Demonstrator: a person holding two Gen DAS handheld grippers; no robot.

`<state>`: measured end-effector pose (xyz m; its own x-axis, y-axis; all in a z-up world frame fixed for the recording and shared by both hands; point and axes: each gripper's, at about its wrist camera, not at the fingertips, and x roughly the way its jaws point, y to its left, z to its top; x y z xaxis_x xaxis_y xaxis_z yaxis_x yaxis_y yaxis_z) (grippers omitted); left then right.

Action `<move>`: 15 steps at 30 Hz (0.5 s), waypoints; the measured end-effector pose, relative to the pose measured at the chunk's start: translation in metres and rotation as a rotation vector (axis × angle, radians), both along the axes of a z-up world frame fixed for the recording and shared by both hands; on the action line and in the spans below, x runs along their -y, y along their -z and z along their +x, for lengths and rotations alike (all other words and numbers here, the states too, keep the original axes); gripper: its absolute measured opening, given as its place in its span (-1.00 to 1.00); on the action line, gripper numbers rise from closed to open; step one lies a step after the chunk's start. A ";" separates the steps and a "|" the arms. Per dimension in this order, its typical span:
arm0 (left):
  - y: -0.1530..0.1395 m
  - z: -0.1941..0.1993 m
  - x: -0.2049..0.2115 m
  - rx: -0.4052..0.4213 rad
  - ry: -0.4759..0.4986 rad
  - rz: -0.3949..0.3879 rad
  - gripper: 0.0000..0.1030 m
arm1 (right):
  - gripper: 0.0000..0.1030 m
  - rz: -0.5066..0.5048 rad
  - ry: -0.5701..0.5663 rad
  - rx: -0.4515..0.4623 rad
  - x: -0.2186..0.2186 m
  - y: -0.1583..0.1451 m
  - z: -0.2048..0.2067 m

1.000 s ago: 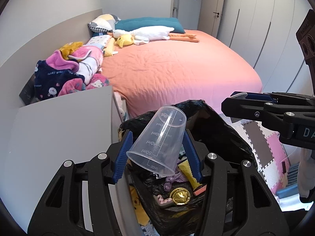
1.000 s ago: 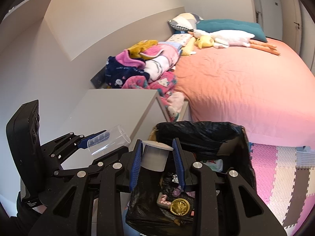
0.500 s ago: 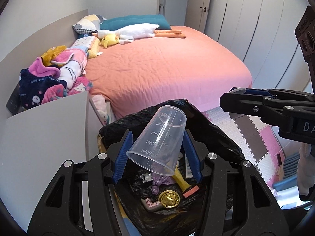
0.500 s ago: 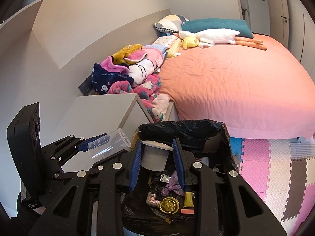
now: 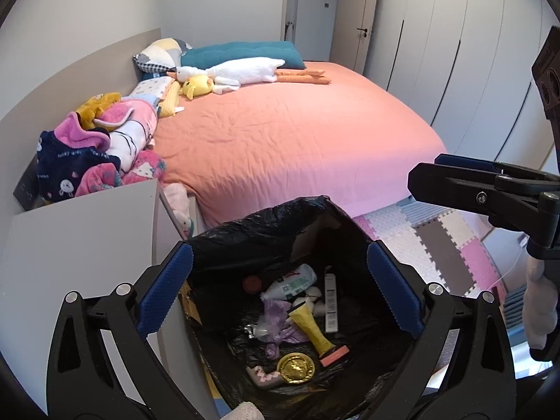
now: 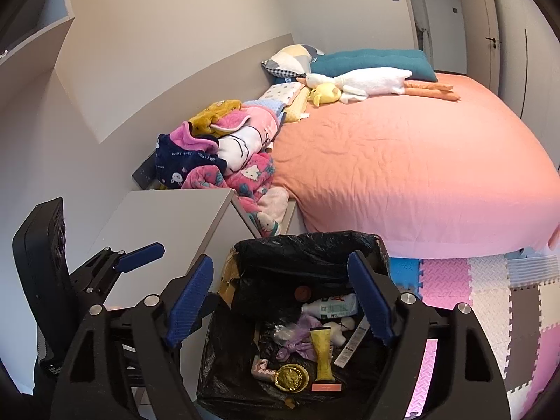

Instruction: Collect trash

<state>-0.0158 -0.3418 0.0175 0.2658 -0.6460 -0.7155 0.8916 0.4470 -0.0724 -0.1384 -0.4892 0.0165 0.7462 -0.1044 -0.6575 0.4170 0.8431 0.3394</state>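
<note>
the bin [image 5: 315,220] with its black liner is sitting between the nightstand [image 5: 80,241] and the bed [image 5: 297,140], and trash is piling inside: a bottle [image 5: 292,282], a yellow tube [image 5: 311,327], a gold lid [image 5: 295,367]. the left gripper [image 5: 280,290] and right gripper [image 6: 280,297] are hanging over it, jaws just opening wide, nothing between them. no cup is showing in either view. looks like this drop is done. only the right view is catching the shelf [image 6: 35,38]; only the left is showing a hand [image 5: 539,301].
</note>
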 end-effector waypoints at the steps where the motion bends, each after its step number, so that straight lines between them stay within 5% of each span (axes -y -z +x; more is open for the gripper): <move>1: 0.000 0.002 0.000 -0.009 -0.001 0.000 0.87 | 0.55 0.000 -0.001 0.001 0.000 0.000 0.001; 15: 0.001 0.016 -0.008 -0.053 -0.055 -0.002 0.87 | 0.55 -0.007 -0.025 -0.001 -0.006 -0.001 0.009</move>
<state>0.0006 -0.3341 0.0165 0.2630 -0.6330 -0.7281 0.8604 0.4953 -0.1199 -0.1291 -0.4832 0.0172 0.7477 -0.0901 -0.6578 0.3963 0.8555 0.3333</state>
